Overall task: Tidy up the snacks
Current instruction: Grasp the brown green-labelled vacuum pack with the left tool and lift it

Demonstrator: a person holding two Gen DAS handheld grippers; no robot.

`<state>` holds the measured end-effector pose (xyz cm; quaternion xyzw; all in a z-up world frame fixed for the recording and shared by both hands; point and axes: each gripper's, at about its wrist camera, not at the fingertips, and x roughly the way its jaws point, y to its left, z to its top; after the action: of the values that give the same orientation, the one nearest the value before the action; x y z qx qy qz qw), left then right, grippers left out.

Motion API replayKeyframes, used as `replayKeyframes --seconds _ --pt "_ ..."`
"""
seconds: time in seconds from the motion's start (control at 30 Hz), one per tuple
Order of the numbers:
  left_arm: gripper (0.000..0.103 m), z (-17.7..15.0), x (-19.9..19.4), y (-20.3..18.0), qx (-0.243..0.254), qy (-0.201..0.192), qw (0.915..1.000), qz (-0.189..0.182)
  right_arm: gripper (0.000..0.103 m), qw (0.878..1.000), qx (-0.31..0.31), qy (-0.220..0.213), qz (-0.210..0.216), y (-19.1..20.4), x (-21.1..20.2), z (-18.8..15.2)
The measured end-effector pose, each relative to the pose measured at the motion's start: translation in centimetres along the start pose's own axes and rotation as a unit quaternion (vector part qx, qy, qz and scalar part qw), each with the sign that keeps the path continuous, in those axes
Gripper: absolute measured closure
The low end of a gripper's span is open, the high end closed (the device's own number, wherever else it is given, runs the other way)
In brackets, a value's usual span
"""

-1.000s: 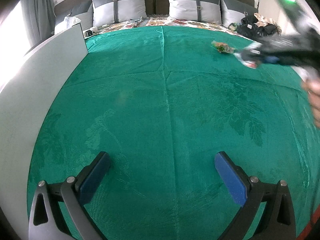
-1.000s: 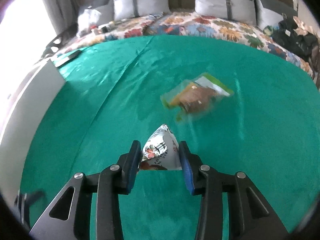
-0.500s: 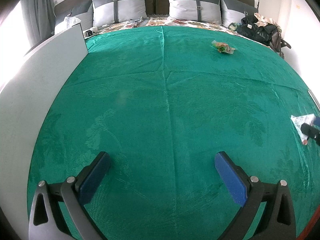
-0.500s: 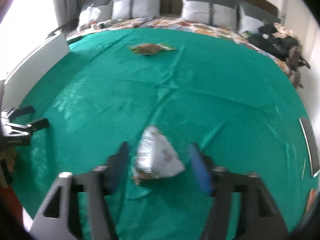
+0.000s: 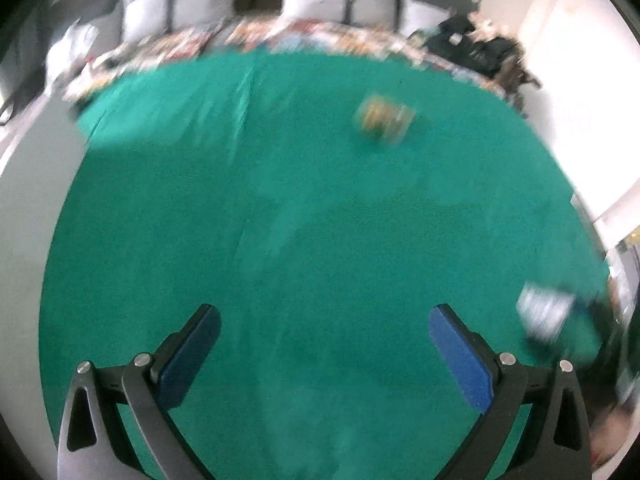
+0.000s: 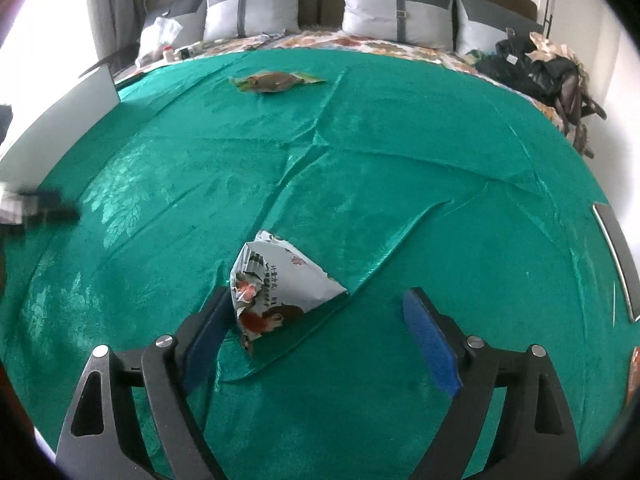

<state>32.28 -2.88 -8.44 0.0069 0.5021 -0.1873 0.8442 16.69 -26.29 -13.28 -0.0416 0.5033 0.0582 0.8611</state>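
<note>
While left view blurs, far snack (image 5: 383,119) indistinct, white packet (image 5: 543,313) smeared

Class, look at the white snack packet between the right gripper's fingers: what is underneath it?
The white snack packet lies on the wrinkled green bedspread, between the opening jaws of the right gripper. Only cloth shows around it; whatever sits directly beneath the packet is covered.

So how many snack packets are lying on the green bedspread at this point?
2. A white printed packet lies between the opening right gripper fingers; a brown-and-green packet sits far back near the pillows. Others may be out of view.
</note>
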Motion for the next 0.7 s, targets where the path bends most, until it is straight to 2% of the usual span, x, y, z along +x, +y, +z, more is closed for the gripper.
replayKeyframes --seconds 0.1,0.17,0.3,0.4,0.43,0.47,0.5,0.53,0.63,0.67,0.7 --pt "0.0 6.3 2.2 -2.4 0.041 0.011 0.999 -0.016 0.014 1.0 0.0 0.0 0.0 0.0 0.0 0.0" --pt "0.0 10.1 5.0 -4.3 0.077 0.02 0.9968 -0.01 0.013 1.0 0.0 0.0 0.002 0.0 0.1 0.0" --pt "0.001 14.6 10.7 -6.2 0.104 0.05 0.9929 0.03 0.012 1.0 0.0 0.0 0.003 0.0 0.2 -0.1" --pt "0.005 15.9 14.2 -6.1 0.087 0.079 0.9917 0.051 0.012 1.0 -0.001 0.001 0.004 0.1 0.3 -0.1" --pt "0.01 16.2 14.9 -5.9 0.079 0.084 0.9919 0.053 0.012 1.0 0.0 0.001 0.003 0.1 0.3 -0.1" --pt "0.03 16.1 15.4 -5.7 0.073 0.087 0.9923 0.048 0.012 1.0 0.0 0.0 0.003 0.1 0.3 -0.1" --pt "0.035 15.9 15.6 -5.5 0.071 0.082 0.9931 0.044 0.012 1.0 0.0 0.001 0.003 0.1 0.3 -0.1" --pt "0.044 15.9 15.2 -5.6 0.076 0.071 0.9937 0.042 0.012 1.0 0.0 0.0 0.003 0.1 0.3 -0.1" --pt "0.05 14.5 14.0 -5.5 0.089 0.06 0.9939 0.024 0.012 1.0 -0.001 0.001 0.003 0.2 0.4 -0.1" --pt "0.064 13.8 13.4 -5.3 0.089 0.056 0.9941 0.026 0.012 1.0 -0.001 0.001 0.003 0.3 0.4 -0.1" --pt "0.065 12.8 12.2 -4.6 0.076 0.053 0.9957 0.005 0.012 1.0 -0.001 0.001 0.003 0.3 0.5 0.0"
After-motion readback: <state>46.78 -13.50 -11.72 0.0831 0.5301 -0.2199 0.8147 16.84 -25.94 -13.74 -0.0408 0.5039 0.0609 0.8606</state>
